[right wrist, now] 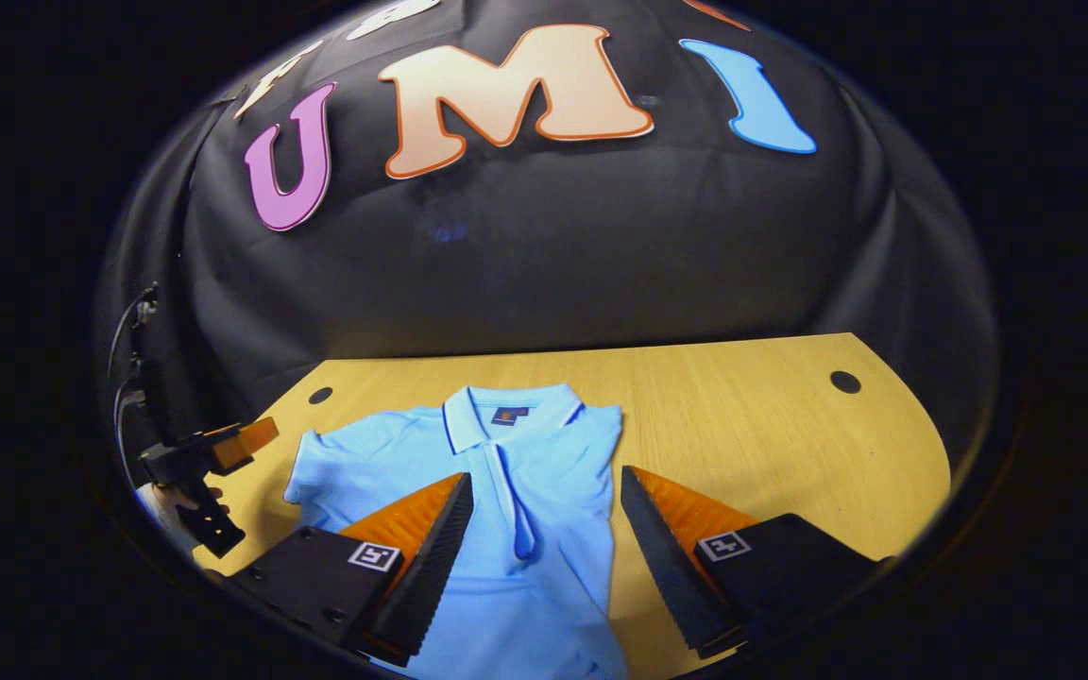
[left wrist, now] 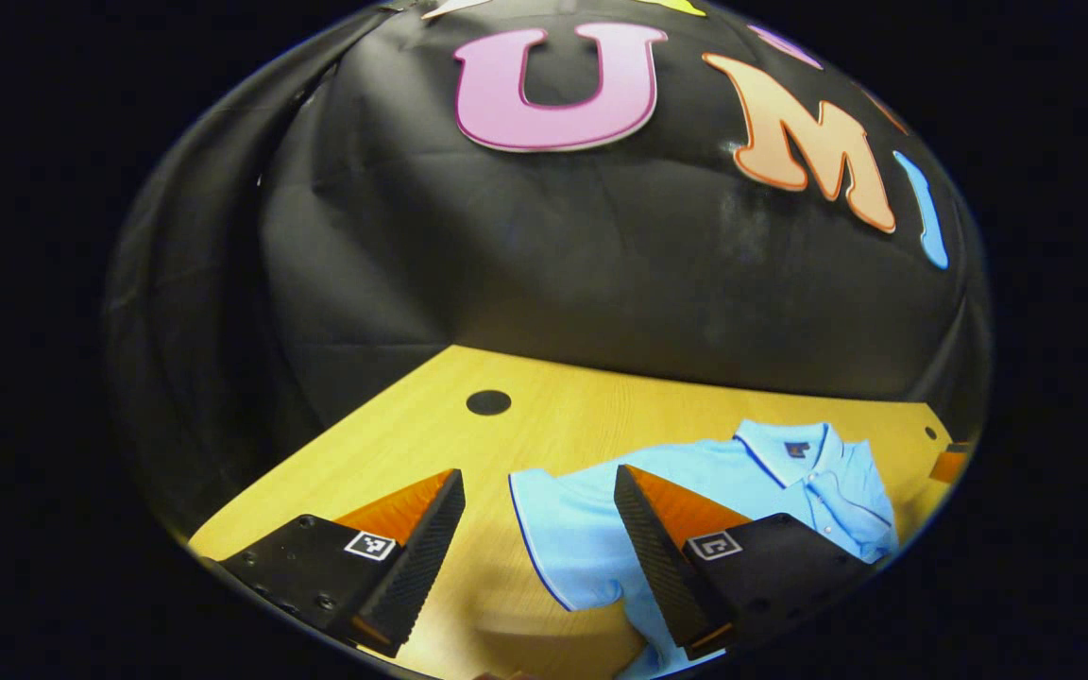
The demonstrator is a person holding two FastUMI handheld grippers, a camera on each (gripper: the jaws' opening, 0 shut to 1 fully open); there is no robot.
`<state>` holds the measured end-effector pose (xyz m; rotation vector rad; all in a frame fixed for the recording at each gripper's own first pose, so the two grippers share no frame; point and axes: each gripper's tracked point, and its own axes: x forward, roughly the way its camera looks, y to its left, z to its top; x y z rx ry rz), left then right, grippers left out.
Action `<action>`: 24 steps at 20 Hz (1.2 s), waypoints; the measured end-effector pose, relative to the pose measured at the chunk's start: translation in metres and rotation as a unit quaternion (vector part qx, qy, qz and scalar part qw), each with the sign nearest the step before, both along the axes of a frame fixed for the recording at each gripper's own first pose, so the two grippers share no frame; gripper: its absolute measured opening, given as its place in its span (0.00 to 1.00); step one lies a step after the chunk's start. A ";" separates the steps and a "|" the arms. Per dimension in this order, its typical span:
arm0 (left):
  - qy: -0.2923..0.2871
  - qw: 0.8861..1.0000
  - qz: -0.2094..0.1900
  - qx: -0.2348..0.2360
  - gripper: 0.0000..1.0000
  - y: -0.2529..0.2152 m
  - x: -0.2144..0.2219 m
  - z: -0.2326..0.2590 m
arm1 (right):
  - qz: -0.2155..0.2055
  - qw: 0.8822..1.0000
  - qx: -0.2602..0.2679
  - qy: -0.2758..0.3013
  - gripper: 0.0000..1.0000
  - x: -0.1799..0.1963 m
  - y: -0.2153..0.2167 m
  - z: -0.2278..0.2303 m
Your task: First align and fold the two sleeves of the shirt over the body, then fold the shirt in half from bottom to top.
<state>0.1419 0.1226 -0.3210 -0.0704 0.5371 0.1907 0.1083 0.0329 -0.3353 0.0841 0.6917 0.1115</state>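
Two grippers hang above a light blue polo shirt (right wrist: pixel 516 491) that lies flat, collar toward the black cloth wall, on a wooden table (right wrist: pixel 742 425).

Seen from the right gripper view, the right gripper (right wrist: pixel 544 529) hovers over the shirt's body with its fingers spread wide apart and nothing between them; the buttoned placket runs down the gap. One sleeve (right wrist: pixel 317 482) lies spread out to the side, while the opposite edge of the shirt looks straight, its sleeve seemingly already folded in. Farther off at the left of this view, a hand (right wrist: pixel 161 505) holds the left gripper beside the spread sleeve, above the table's edge.

Seen from the left gripper view, the left gripper (left wrist: pixel 539 529) likewise has its fingers wide apart and holds nothing. The shirt (left wrist: pixel 752 482) lies ahead and to one side, its near sleeve (left wrist: pixel 563 538) showing in the gap, edged with a dark trim. A round hole (left wrist: pixel 488 402) marks the bare tabletop (left wrist: pixel 553 416) behind, near the wall.
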 end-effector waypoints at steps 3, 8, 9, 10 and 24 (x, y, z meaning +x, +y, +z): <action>0.034 0.999 -0.010 0.016 0.95 -0.003 0.005 -0.030 | -0.008 1.000 -0.016 0.010 0.98 -0.016 -0.021 0.000; 0.083 0.996 -0.022 0.004 0.95 -0.015 0.003 -0.059 | -0.009 0.999 -0.030 0.015 0.94 -0.031 -0.038 0.002; 0.079 0.997 -0.022 -0.001 0.96 -0.018 0.008 -0.061 | -0.007 0.999 -0.033 0.014 0.94 -0.031 -0.040 0.004; 0.090 0.996 -0.028 -0.007 0.96 -0.020 0.008 -0.063 | -0.006 0.999 -0.036 0.015 0.98 -0.033 -0.042 0.005; 0.070 0.988 -0.137 -0.008 0.00 -0.091 0.030 -0.028 | -0.027 0.999 -0.028 0.004 0.98 -0.036 -0.069 0.019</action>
